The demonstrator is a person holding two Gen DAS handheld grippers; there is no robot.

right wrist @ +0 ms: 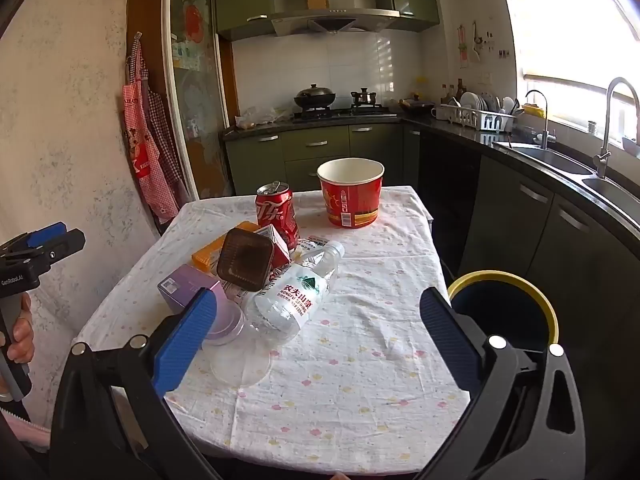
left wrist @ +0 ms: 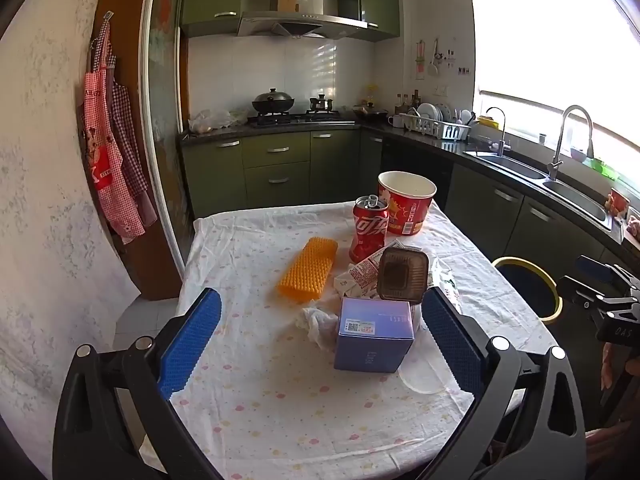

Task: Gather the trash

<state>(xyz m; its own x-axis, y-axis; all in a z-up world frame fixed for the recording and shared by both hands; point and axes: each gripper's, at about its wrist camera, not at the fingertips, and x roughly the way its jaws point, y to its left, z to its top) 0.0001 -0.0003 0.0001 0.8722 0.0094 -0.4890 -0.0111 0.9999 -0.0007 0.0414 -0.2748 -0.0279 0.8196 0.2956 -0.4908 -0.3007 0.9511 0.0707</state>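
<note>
Trash lies piled on the cloth-covered table: a red cola can, a red paper tub, an orange ridged sleeve, a brown plastic tray, a purple box, a crumpled tissue. The right wrist view adds a clear water bottle lying on its side and a clear lid. My left gripper stands open, with the purple box between its fingers, untouched. My right gripper is open too, just short of the bottle.
A yellow-rimmed bin stands on the floor off the table's right edge. Green cabinets, a stove and a sink counter line the back and right. Aprons hang on the left wall. A hand holds the other gripper's handle.
</note>
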